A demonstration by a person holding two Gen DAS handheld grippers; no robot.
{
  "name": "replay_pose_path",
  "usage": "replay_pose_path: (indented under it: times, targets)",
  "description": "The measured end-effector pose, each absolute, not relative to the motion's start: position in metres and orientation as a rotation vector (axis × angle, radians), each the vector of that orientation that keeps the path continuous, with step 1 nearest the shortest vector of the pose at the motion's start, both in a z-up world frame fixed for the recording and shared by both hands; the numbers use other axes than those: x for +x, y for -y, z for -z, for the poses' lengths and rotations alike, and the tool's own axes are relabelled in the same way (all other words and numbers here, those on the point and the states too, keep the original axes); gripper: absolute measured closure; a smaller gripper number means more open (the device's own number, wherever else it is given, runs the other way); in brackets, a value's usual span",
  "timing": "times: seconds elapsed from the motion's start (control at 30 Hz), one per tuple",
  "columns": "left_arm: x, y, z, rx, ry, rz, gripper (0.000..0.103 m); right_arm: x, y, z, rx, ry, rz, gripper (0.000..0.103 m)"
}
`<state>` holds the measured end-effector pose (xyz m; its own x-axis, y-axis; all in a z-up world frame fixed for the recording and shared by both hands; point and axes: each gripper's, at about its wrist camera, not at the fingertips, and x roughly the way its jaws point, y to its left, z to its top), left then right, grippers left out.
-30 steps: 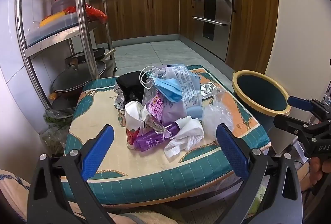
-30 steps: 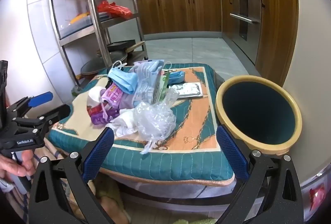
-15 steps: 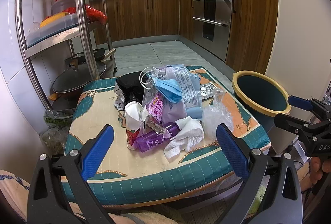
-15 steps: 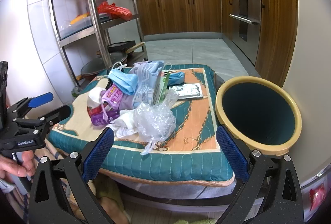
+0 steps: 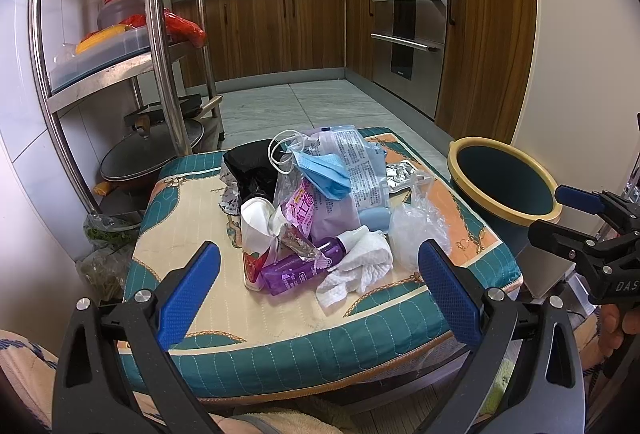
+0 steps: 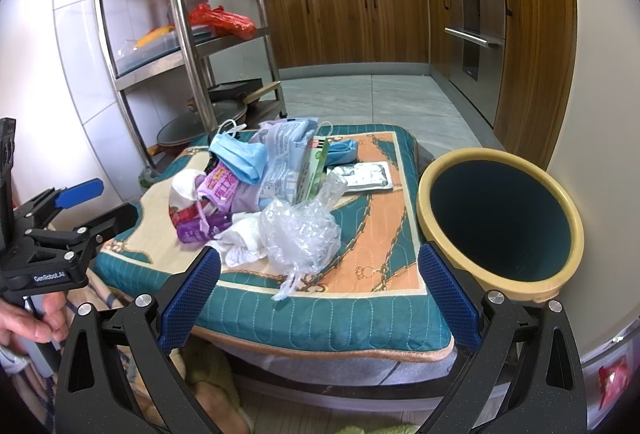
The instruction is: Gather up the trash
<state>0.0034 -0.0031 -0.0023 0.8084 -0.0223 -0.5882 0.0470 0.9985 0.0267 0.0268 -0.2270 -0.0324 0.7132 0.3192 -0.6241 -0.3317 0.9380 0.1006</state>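
While both grippers hang short of the near edge of the teal-and-cream quilted cushion [image 5: 248,330], the trash sits heaped at its middle. The left gripper [image 5: 318,290] has its jaws spread wide and holds nothing; the right gripper [image 6: 318,290] is likewise released and bare, its blue pads framing the front of the pile. At the near side of the heap lie a purple bottle [image 5: 296,268] on its side, a crumpled white tissue [image 5: 356,266] touching it, and a white paper cup [image 5: 254,234] tipped over just beside the bottle. A clear crumpled plastic bag [image 6: 298,234] rests at the pile's right front, near the cushion edge. Higher in the heap, a blue face mask [image 5: 322,173] drapes over a purple printed packet [image 5: 316,207] and a pale printed wrapper [image 5: 360,169], with a black bag [image 5: 250,165] behind on the left. A silver blister pack [image 6: 362,175] lies flat behind the pile. Just beside the cushion's right edge stands a bin [image 6: 560,274] with a yellow rim and dark teal inside, mouth tilted toward the cameras. A metal shelf rack [image 6: 184,33] stands at the left.
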Motion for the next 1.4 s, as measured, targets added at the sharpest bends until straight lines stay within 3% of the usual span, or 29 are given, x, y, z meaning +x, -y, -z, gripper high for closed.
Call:
replay_pose_path:
  times: [1.4]
  targets:
    - [0.0080, -0.0002, 0.0079, 0.026, -0.665, 0.032, 0.005, 0.0294, 0.2282, 0.0332, -0.018, -0.698, -0.355, 0.005]
